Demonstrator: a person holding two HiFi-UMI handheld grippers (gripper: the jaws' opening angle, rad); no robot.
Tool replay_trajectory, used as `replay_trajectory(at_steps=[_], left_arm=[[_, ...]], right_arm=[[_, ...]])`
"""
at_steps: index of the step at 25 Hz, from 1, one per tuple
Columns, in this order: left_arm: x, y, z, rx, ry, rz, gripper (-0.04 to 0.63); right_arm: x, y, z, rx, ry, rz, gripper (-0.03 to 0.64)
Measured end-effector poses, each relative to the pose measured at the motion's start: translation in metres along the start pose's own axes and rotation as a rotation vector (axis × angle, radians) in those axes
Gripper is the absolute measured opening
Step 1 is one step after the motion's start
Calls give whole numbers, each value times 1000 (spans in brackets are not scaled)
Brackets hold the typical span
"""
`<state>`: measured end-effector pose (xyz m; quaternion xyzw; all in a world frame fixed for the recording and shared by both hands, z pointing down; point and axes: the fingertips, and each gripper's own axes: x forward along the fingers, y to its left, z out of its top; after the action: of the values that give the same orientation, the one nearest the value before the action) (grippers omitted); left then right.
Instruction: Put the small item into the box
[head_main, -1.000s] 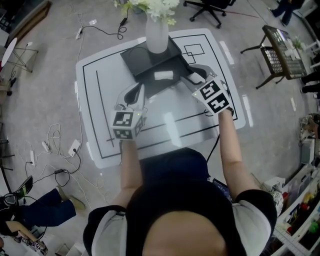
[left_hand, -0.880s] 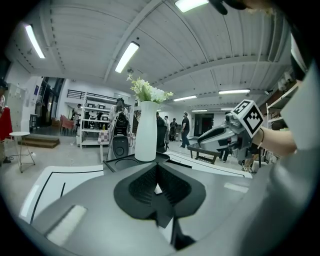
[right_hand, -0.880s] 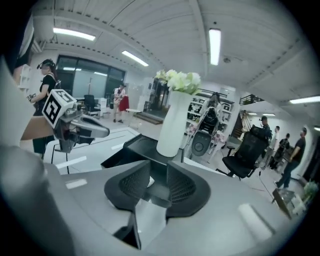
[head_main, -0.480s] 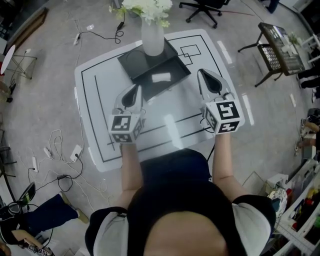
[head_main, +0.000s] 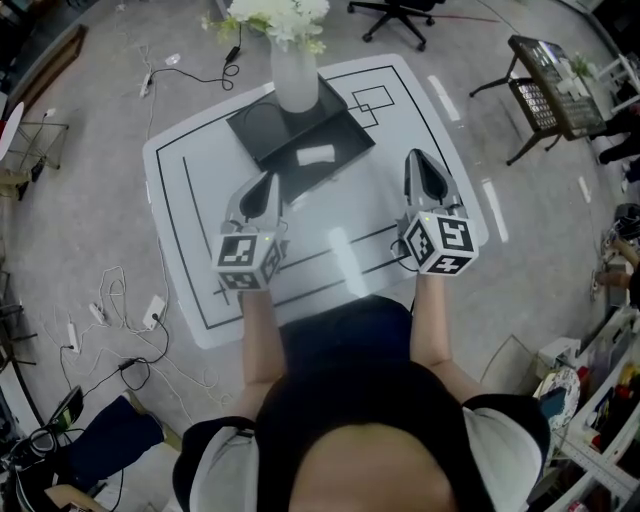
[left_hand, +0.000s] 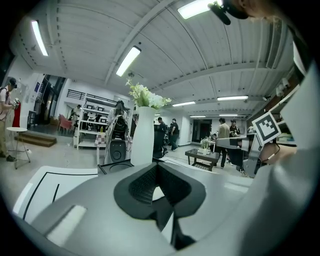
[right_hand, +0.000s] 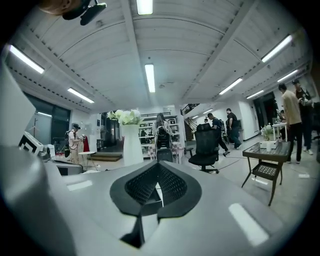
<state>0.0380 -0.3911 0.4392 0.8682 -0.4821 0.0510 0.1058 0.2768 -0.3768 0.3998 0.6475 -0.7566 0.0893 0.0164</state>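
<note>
Both clenched, empty: left gripper and right gripper apart over table; small white item apparently inside box.

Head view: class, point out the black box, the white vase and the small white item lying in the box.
black box (head_main: 262, 130), head view, on the bare dark floor of the box.
white vase (head_main: 296, 78), head view, on the middle of its body.
small white item (head_main: 316, 154), head view, on its centre.
</note>
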Motion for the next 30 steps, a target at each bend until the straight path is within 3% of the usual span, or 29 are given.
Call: replay_trajectory(at_steps=[9,30], left_arm=[[1,-4,-5,17,12,-1,11],[-5,5,-3,22,12,11,11]], right_arm=[[1,3,-23,-18,69,24,0],[7,17,-32,-32,104,50,0]])
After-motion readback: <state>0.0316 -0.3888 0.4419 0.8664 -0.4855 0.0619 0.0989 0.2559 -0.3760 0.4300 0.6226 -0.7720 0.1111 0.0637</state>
